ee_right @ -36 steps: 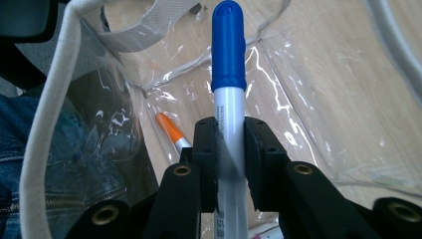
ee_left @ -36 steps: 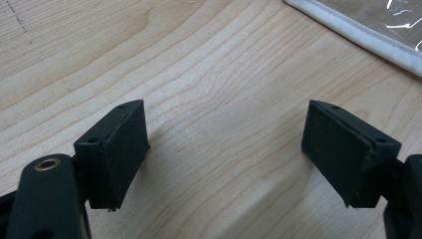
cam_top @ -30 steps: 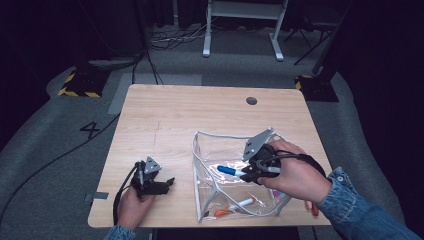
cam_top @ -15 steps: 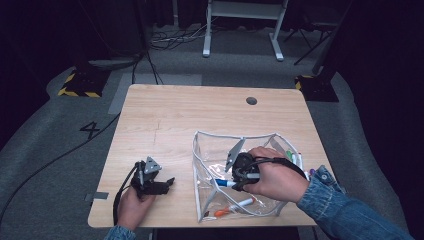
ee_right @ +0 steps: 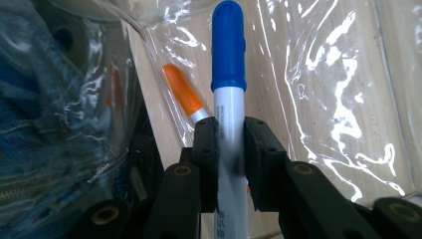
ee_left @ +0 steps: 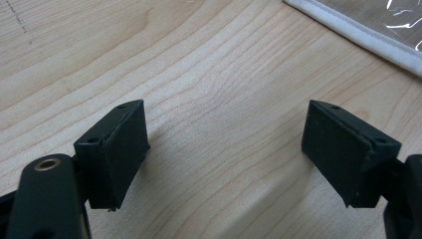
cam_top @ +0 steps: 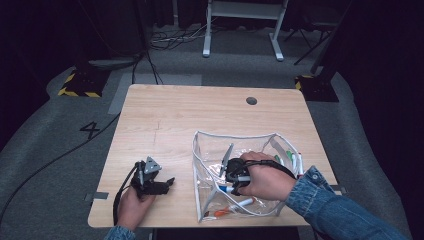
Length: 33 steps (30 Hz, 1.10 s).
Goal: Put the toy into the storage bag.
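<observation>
Gripping blue-capped marker [ee_right: 228, 74], right claw [ee_right: 230, 144], inside clear pouch [cam_top: 210, 145]

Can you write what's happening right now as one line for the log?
right hand-held gripper: shut on blue-capped marker, inside clear pouch | left hand-held gripper: open, over table

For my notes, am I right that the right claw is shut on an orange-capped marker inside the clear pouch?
Not quite: the marker in the right claw has a blue cap, as the right gripper view shows. The orange-capped marker lies loose beside it. The rest holds: the claw is shut, inside the clear pouch.
</observation>
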Tool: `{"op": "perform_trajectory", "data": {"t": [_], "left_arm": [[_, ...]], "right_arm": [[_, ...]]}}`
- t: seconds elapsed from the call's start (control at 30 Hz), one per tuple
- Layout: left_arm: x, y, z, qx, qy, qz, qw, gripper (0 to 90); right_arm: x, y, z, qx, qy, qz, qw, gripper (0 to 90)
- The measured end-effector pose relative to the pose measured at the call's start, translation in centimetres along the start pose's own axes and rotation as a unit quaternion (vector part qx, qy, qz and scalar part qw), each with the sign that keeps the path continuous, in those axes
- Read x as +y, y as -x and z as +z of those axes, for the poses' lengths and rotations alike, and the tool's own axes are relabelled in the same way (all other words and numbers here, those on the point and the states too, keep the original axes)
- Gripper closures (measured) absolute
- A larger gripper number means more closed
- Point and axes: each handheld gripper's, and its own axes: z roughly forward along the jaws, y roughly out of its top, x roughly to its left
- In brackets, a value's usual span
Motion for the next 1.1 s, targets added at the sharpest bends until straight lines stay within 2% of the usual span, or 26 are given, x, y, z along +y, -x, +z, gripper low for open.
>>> {"op": "perform_trajectory", "data": {"t": [0.33, 0.47, 0.5, 0.57, 0.63, 0.7, 0.73, 0.8, 0.87, 0.93, 1.1], "left_arm": [[0.0, 0.0, 0.0, 0.0, 0.0, 0.0, 1.0, 18.7], [0.0, 0.0, 0.0, -0.001, 0.0, -0.002, 1.0, 18.7], [0.0, 0.0, 0.0, 0.0, 0.0, 0.0, 1.0, 18.7], [0.0, 0.0, 0.0, -0.001, 0.0, -0.002, 1.0, 18.7], [0.0, 0.0, 0.0, -0.001, 0.001, -0.003, 1.0, 18.7], [0.0, 0.0, 0.0, -0.001, 0.0, -0.002, 1.0, 18.7], [0.0, 0.0, 0.0, -0.001, 0.0, -0.002, 1.0, 18.7], [0.0, 0.0, 0.0, 0.0, 0.0, -0.001, 1.0, 18.7], [0.0, 0.0, 0.0, -0.001, 0.0, -0.002, 1.0, 18.7], [0.0, 0.0, 0.0, 0.0, 0.0, 0.0, 1.0, 18.7], [0.0, 0.0, 0.0, -0.001, -0.001, -0.001, 1.0, 18.7]], "right_arm": [[-0.5, 0.6, 2.0, 0.013, -0.032, 0.0, 0.9994, 76.9], [-0.8, 0.7, 2.8, 0.032, -0.056, -0.001, 0.9979, 76.1], [-0.9, 0.6, 2.9, 0.036, -0.056, 0.001, 0.9978, 72.3], [-1.0, 0.6, 2.8, 0.04, -0.032, 0.008, 0.9987, 64.4], [-1.0, 0.7, 2.3, 0.026, -0.007, 0.001, 0.9996, 56.5], [-1.0, 0.9, 1.4, 0.015, 0.024, 0.008, 0.9996, 53.0], [-1.1, 0.9, 1.1, 0.013, 0.031, 0.014, 0.9993, 51.7], [-1.2, 1.1, 0.0, 0.001, 0.058, 0.024, 0.9981, 49.0], [-1.5, 1.1, -1.0, -0.002, 0.087, 0.036, 0.9956, 48.7], [-1.8, 1.1, -1.9, -0.015, 0.116, 0.036, 0.9925, 48.3], [-2.8, 1.0, -4.8, -0.04, 0.179, 0.051, 0.9817, 48.9]]}}
